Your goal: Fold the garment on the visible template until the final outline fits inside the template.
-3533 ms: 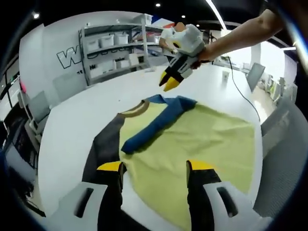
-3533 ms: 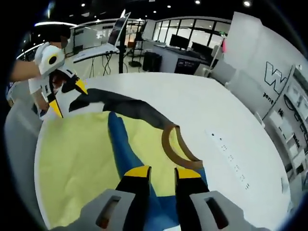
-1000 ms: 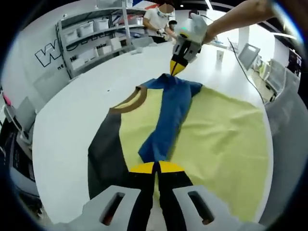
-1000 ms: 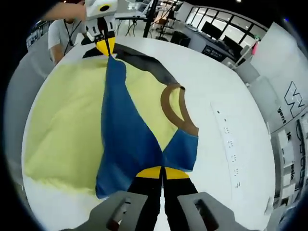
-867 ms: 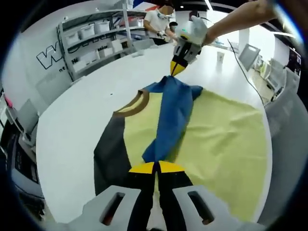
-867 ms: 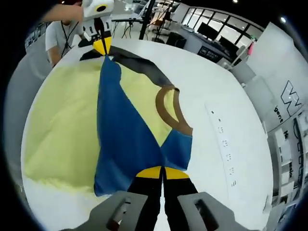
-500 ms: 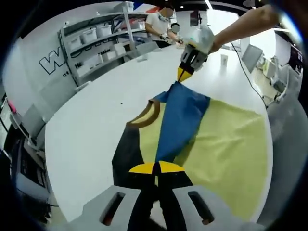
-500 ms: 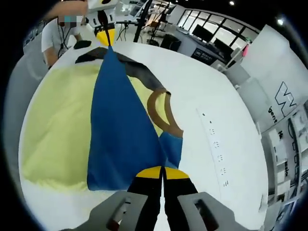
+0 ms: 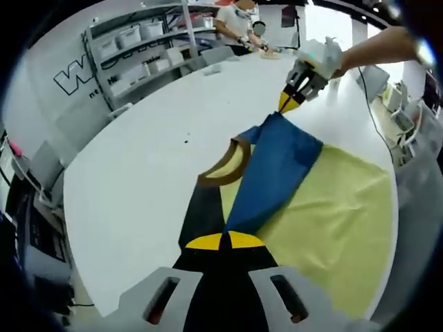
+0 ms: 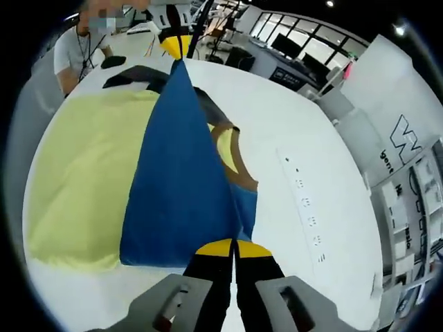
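Both grippers, left gripper [image 9: 221, 240] and right gripper [image 10: 235, 247], pinch the garment's blue sleeve [image 10: 178, 180] taut. Garment [image 9: 332, 214] lies on a white table [image 9: 138, 173]; shelving [image 9: 138, 48] stands far

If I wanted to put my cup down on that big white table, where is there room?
The white table lies bare between the shirt's brown collar and the shelving. In the right gripper view, bare table runs beyond the collar too. The yellow garment, with its blue sleeve held taut by both grippers, crowds the rest.

Beside the garment [image 9: 304, 200], on its collar side, the white tabletop [image 9: 145, 159] lay bare and open to a pass. Beyond the tabletop stood shelving [image 9: 138, 55], and a seated person [image 10: 73, 48] sat by its edge.
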Available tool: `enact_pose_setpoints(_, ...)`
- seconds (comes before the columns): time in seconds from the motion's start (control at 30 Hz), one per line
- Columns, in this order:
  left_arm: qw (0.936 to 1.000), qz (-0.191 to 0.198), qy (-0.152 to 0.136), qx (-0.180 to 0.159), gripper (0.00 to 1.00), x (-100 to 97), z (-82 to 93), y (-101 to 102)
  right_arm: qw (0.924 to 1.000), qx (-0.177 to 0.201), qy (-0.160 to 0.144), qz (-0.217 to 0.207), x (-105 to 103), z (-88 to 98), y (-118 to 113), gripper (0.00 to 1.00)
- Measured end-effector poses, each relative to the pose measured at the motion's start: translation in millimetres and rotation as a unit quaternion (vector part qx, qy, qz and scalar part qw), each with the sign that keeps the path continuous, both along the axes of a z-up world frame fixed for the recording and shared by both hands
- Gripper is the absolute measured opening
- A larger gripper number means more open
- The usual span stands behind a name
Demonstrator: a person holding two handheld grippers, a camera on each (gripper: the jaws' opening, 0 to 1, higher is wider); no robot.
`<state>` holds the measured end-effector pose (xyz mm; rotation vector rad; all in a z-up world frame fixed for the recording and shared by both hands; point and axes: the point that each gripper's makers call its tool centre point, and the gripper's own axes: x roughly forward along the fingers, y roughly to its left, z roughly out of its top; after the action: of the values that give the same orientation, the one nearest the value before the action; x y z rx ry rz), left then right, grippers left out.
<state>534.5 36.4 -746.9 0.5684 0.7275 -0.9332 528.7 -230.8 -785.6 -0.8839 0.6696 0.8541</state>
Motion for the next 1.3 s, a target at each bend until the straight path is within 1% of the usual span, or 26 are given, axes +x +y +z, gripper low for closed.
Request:
enact_pose_setpoints(0.07, 0.9999, 0.007, 0.008, 0.002, 0.05, 4.2, -5.5, 0.5, 1.0, 0.0, -0.002, -0.005, 0.9, -1.0, -1.2, 0.0)
enact_pose_setpoints(0.13, 0.9998, 0.011, 0.011, 0.012, 0.05, 6.9, -11.9, 1.7, 0.9999, -0.003, -0.007, -0.011, 3.9, -3.0, -3.3, 0.0)
enact_pose_setpoints(0.2, 0.9996, 0.017, 0.01, 0.018, 0.05, 10.6, -17.6, 1.4, 0.9998, -0.008, -0.013, -0.016, 6.2, -4.3, -4.5, 0.0)
enact_pose_setpoints(0.4, 0.9991, 0.022, 0.012, 0.035, 0.05, 18.3, -39.2, -4.1, 0.9994, -0.016, -0.014, -0.026, 10.1, -11.7, -6.8, 0.0)
enact_pose_setpoints(0.43, 0.999, 0.023, 0.012, 0.036, 0.05, 18.9, -40.4, -4.3, 0.9993, -0.018, -0.015, -0.028, 10.9, -12.9, -7.8, 0.0)
enact_pose_setpoints(0.53, 0.9979, 0.048, -0.014, 0.04, 0.08, 28.8, -42.0, -1.9, 0.999, -0.024, -0.015, -0.034, 13.0, -17.8, -12.2, 0.0)
enact_pose_setpoints(0.63, 0.9973, 0.063, -0.014, 0.035, 0.15, 31.2, -46.1, 0.4, 0.9989, -0.021, -0.011, -0.04, 13.0, -21.1, -15.1, 0.0)
enact_pose_setpoints(0.67, 0.9973, 0.067, -0.011, 0.029, 0.16, 30.1, -46.7, 0.6, 0.9989, -0.021, -0.011, -0.042, 13.0, -22.0, -15.9, 0.0)
enact_pose_setpoints(0.73, 0.9971, 0.076, 0.013, 0.002, 0.15, 23.4, -50.4, -2.9, 0.9988, -0.02, -0.01, -0.044, 13.1, -24.3, -17.2, 0.0)
enact_pose_setpoints(0.77, 0.9967, 0.078, 0.024, -0.004, 0.14, 19.9, -52.6, -3.2, 0.9988, -0.019, -0.009, -0.045, 13.6, -25.6, -18.0, 0.0)
enact_pose_setpoints(0.83, 0.9964, 0.082, 0.024, -0.001, 0.15, 17.6, -57.2, 0.7, 0.9987, -0.017, -0.008, -0.047, 13.4, -26.5, -18.2, 0.0)
enact_pose_setpoints(0.9, 0.996, 0.083, 0.032, -0.007, 0.16, 12.8, -62.3, 0.8, 0.9987, -0.013, -0.008, -0.048, 13.5, -26.8, -17.6, 0.0)
enact_pose_setpoints(0.93, 0.9952, 0.086, 0.043, -0.016, 0.17, 8.0, -64.1, -1.1, 0.9987, -0.014, -0.008, -0.049, 13.6, -27.5, -18.0, 0.0)
enact_pose_setpoints(1.0, 0.994, 0.092, 0.053, -0.028, 0.19, 3.9, -66.7, -4.3, 0.9987, -0.014, -0.007, -0.048, 13.4, -28.3, -18.1, 0.0)
enact_pose_setpoints(1.1, 0.9924, 0.098, 0.064, -0.038, 0.22, 0.4, -71.7, -8.7, 0.9986, -0.016, -0.006, -0.049, 14.2, -30.2, -19.2, 0.0)
enact_pose_setpoints(1.13, 0.9923, 0.099, 0.065, -0.036, 0.22, 0.0, -74.6, -9.1, 0.9986, -0.016, -0.005, -0.051, 14.2, -30.9, -19.6, 0.0)
enact_pose_setpoints(1.17, 0.9925, 0.099, 0.066, -0.027, 0.21, -1.2, -78.4, -8.5, 0.9986, -0.015, -0.005, -0.051, 14.7, -31.9, -20.0, 0.0)
enact_pose_setpoints(1.23, 0.9927, 0.098, 0.065, -0.023, 0.17, -2.1, -81.5, -8.6, 0.9985, -0.012, -0.005, -0.054, 14.8, -32.2, -20.1, 0.0)
enact_pose_setpoints(1.3, 0.9931, 0.096, 0.064, -0.021, 0.04, -5.0, -82.9, -9.9, 0.9983, -0.007, -0.005, -0.058, 15.1, -32.7, -21.3, 0.0)
